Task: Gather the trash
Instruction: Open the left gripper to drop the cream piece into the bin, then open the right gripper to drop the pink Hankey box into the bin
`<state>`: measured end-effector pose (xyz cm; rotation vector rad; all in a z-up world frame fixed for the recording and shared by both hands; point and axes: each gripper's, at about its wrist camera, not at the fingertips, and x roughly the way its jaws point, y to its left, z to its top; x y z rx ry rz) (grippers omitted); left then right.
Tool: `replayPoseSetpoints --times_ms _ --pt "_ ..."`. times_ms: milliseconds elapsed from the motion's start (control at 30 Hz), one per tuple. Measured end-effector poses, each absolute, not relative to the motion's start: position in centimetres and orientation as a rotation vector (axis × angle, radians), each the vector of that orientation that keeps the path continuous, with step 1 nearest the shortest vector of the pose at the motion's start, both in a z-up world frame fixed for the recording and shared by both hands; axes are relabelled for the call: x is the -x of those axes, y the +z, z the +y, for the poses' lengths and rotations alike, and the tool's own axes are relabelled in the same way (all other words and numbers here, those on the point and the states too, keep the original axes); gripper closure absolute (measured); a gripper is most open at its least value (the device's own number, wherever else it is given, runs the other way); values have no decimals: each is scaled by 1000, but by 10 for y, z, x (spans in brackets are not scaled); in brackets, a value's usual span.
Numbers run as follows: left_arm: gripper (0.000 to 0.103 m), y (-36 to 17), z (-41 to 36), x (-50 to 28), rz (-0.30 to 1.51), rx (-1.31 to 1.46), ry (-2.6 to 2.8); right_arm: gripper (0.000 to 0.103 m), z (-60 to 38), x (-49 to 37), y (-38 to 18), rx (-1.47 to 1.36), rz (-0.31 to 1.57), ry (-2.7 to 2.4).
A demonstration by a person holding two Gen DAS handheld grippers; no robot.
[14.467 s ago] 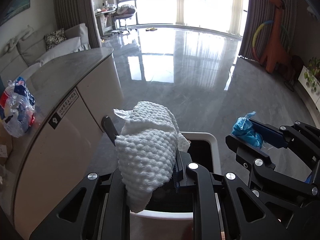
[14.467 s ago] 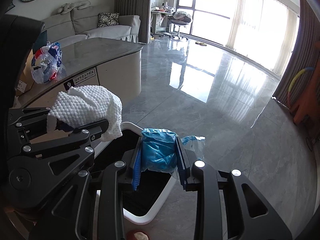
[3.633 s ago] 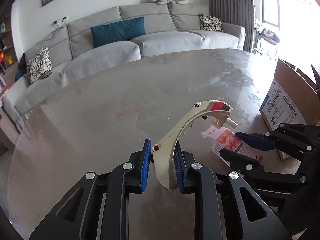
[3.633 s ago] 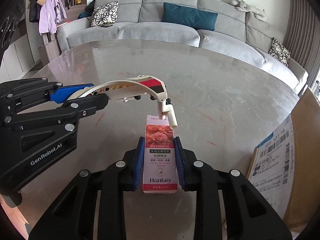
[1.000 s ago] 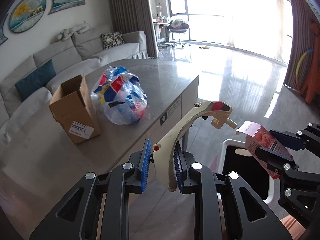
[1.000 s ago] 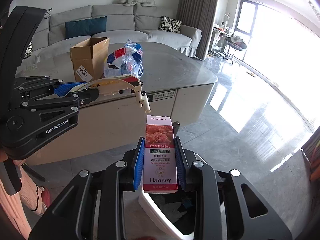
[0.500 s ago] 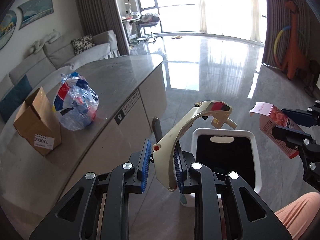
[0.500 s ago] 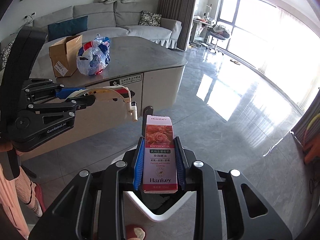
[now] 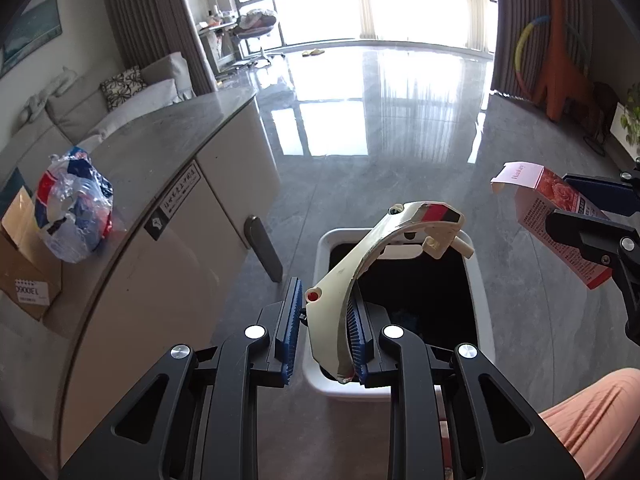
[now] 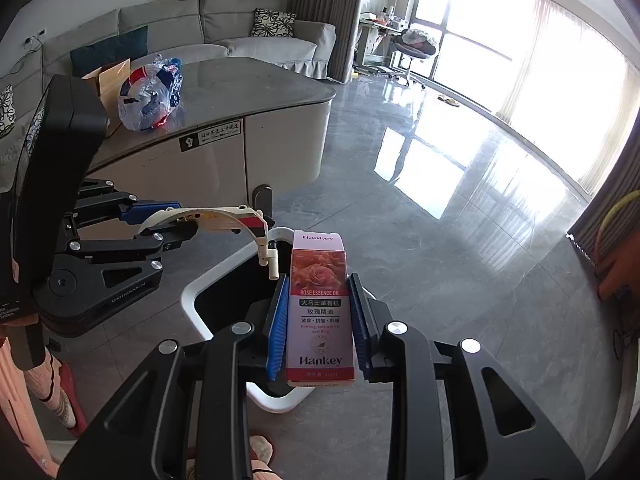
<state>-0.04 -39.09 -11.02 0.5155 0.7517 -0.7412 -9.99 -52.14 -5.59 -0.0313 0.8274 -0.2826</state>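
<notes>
My left gripper [image 9: 325, 332] is shut on a curved cream plastic piece [image 9: 372, 256] with a red and black band; the piece arches out over the white trash bin [image 9: 320, 268], whose dark inside shows below. In the right wrist view that plastic piece [image 10: 212, 218] hangs over the bin's rim [image 10: 208, 276]. My right gripper [image 10: 318, 326] is shut on a pink rose-print carton [image 10: 320, 304] with its top flap open, held over the bin's near side. In the left wrist view the carton [image 9: 560, 220] sits to the right of the bin.
A grey-topped counter [image 9: 160, 140] stands left of the bin, carrying a stuffed plastic bag [image 9: 74, 208] and a cardboard box [image 9: 22, 264]. Glossy floor stretches to the windows. A person's leg [image 9: 592, 420] and slippered feet [image 10: 260, 452] are close by the bin. An orange giraffe toy [image 9: 560, 48] stands far right.
Both grippers swung away from the counter and came down toward the bin, each holding its item. The bin now lies directly under the plastic piece and the carton.
</notes>
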Motion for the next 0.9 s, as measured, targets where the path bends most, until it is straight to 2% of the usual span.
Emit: replayPoseSetpoints --times_ms 533,733,800,900 --pt "77 -117 -406 5 768 -539 -762 73 -524 91 -59 31 838 -298" --pt "71 -115 -407 4 770 -535 -766 73 -523 90 -59 33 840 -304" --pt "63 -112 -407 4 762 -531 -766 73 -523 89 -59 32 841 -304" --pt "57 -109 -407 5 746 -539 -761 73 -521 88 -60 32 840 -303"
